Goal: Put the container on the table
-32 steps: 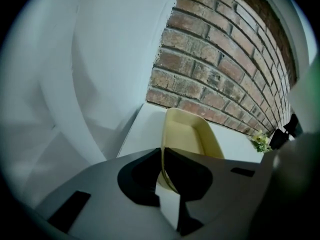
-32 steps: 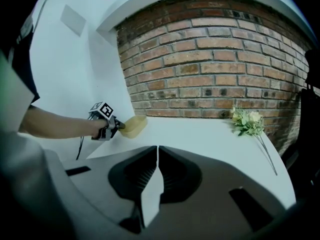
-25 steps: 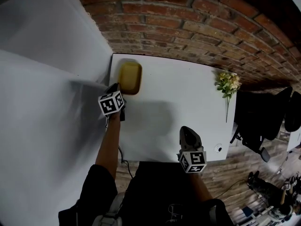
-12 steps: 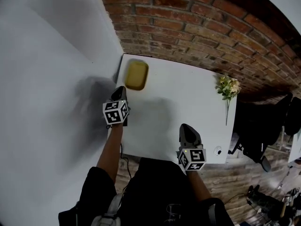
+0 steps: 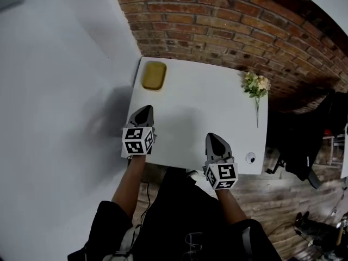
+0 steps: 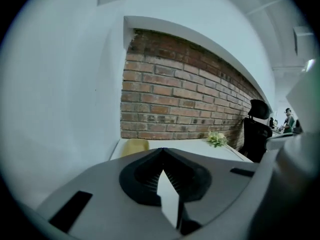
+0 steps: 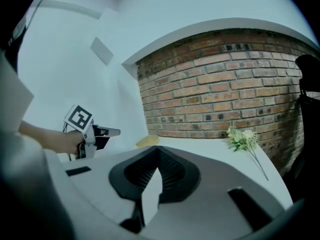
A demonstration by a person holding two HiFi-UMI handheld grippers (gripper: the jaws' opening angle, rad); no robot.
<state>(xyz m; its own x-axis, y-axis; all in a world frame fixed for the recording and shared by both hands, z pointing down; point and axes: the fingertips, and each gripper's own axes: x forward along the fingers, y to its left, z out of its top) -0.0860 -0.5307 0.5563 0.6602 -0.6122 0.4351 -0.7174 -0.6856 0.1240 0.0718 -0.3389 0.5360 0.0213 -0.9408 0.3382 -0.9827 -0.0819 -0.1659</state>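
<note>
Your left gripper [image 5: 144, 111] and right gripper [image 5: 215, 139] pressed together, empty | container [image 6: 134, 146] partly hidden in left gripper view | head view shows it whole on table [image 5: 212, 113] corner.

The container [image 5: 154, 75] was yellow, with a long shape and round corners. It looked low and flat, a bit like a small tub. It sat flat on the white bench [image 5: 206, 118], right side up as far as could be seen. It was in the far left corner of the bench, just beside the left edge. Its long side ran along that edge. The brick wall [image 5: 228, 31] was close behind it, and the white wall [image 5: 65, 91] was on its left. Nothing lay on it or touched it. From low down it showed only as a thin yellow shape at the back of the bench.
</note>
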